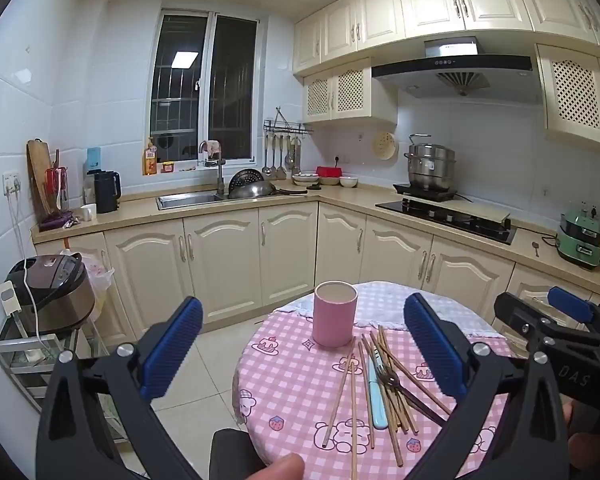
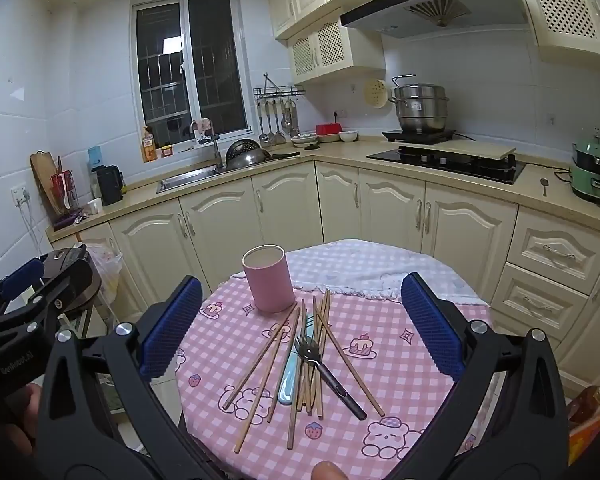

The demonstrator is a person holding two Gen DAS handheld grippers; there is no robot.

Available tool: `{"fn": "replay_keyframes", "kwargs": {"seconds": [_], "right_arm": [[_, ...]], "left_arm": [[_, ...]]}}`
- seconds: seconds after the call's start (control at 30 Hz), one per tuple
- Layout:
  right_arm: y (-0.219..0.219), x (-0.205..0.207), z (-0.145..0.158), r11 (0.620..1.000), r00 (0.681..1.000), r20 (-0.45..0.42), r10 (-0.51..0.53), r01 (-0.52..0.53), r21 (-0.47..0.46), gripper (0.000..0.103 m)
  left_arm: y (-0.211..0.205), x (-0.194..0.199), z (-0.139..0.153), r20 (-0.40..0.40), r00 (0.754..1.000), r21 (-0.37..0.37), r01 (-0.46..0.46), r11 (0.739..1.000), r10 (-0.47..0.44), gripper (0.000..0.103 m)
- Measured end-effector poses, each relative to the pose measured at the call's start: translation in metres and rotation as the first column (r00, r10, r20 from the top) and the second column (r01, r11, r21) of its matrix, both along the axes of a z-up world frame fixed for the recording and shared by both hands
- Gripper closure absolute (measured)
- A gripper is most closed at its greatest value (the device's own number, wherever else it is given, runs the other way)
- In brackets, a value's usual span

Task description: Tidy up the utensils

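Utensils lie in 1 loose heap on the near half of a round surface covered with a pink checked cloth. The heap holds a scatter of wooden chopsticks, crossed and overlapping so that an exact count is not possible, though at least 8 sticks show. Among them lie 1 pale blue-handled utensil and 1 metal fork with a dark handle, the fork resting on top of several sticks. 1 pink cylindrical cup stands upright just beyond the heap, at its far left, with the tips of a few sticks ending close to its base; its inside looks empty from this angle.

2 tools are in view. The right tool hovers above the near edge of the surface with its 2 blue pads spread wide, gripping nothing, the heap showing between them. The left tool is likewise spread wide and holds nothing; from its camera the cup sits between its pads and the chopsticks lie to the right of centre.
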State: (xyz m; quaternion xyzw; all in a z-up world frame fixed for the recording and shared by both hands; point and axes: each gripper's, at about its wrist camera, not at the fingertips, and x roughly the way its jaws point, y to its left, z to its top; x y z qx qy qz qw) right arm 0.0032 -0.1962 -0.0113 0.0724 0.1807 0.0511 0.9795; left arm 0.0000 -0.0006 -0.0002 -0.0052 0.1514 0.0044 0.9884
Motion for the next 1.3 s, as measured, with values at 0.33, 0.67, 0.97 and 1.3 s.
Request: {"fn": "replay_keyframes", "kwargs": {"seconds": [0.33,0.67,0.97,1.3], "right_arm": [[0.002,0.003,0.008,1.0,1.0,0.014,-0.004,0.004,-0.015,0.005],[0.003,0.005,0.016,1.0,1.0,0.031,0.002,-0.001,-0.031,0.005],[0.001,0.006,0.021,0.999,0.999,0.047,0.001,0.001,-0.04,0.005],[0.002,0.008,0.021,0.999,0.999,0.047,0.002,0.0,-0.048,0.005]], "left_arm": [[0.0,0.003,0.002,0.006,1.0,-0.009,0.003,1.0,-0.003,0.004],[0.002,0.006,0.004,0.012,1.0,-0.017,0.006,1.0,-0.006,0.004],[0.004,0.01,0.005,0.012,1.0,-0.022,0.006,1.0,-0.006,0.004],[0.004,0.012,0.004,0.01,1.0,-0.022,0.006,1.0,-0.006,0.004]]}}
